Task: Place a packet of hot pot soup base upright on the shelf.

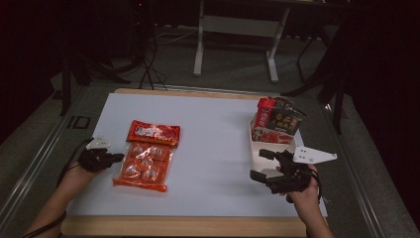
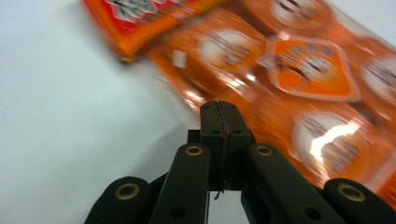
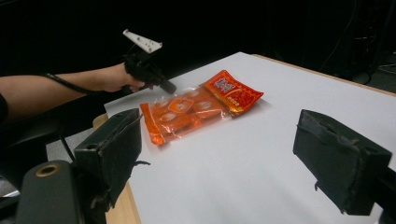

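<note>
Two black two-jaw grippers are working over a white sheet (image 1: 213, 148) that is covering a wooden-edged table (image 1: 183, 227). The left gripper (image 1: 119, 157) is sitting at the left edge of a flat orange-red clear plastic snack bag (image 1: 147, 156), its jaws pressed tight together with nothing between them; in the left gripper view the tips (image 2: 219, 112) are meeting right at the edge of the bag (image 2: 289, 79), and whether they are actually touching the film I cannot tell. The bag is lying flat on the left half of the sheet, its solid red printed header pointing away from the person and its clear part showing round wrapped pieces inside. In the right gripper view the same bag (image 3: 201, 105) is lying beside the left gripper (image 3: 170, 87).

The right gripper (image 1: 265, 166) is hovering at the right side of the table with its jaws spread wide and empty, just in front of a white cardboard box (image 1: 270, 144) that is holding red and dark snack packets (image 1: 277, 119).
</note>
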`<state>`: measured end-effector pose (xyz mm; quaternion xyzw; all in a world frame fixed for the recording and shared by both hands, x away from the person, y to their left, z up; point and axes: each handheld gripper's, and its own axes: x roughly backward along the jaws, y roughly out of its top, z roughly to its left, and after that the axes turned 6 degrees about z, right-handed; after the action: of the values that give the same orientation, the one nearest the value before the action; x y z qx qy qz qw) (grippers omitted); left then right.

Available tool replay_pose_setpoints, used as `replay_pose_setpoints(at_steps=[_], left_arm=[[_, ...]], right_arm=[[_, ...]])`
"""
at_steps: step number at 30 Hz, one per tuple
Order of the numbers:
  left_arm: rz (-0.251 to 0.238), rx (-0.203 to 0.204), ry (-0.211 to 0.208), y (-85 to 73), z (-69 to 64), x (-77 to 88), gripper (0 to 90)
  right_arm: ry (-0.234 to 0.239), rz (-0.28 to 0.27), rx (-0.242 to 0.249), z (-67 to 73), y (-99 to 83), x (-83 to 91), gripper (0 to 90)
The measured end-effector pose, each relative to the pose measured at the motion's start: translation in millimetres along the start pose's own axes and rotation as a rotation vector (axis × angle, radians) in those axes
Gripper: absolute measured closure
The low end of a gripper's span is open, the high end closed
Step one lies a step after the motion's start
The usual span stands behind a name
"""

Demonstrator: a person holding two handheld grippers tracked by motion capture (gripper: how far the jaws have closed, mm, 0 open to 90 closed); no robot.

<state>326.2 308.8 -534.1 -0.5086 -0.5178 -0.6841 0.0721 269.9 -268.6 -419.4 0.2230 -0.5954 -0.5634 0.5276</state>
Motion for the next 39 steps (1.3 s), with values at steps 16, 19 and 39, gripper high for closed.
replay_pose_setpoints(at_steps=[16, 19, 39], left_arm=[[0.000, 0.002, -0.038, 17.3, 3.3, -29.0, 90.0], [0.002, 0.004, -0.044, 18.6, 2.5, -29.7, 90.0], [0.013, -0.113, -0.178, 54.8, -58.6, -60.3, 90.0]], right_arm=[[0.006, -0.003, -0.006, -1.3, -0.1, 0.3, 15.3], [0.007, -0.003, -0.006, -1.5, 0.0, 0.0, 15.3], [0.006, 0.004, -0.003, -1.4, -1.0, 0.1, 15.3]])
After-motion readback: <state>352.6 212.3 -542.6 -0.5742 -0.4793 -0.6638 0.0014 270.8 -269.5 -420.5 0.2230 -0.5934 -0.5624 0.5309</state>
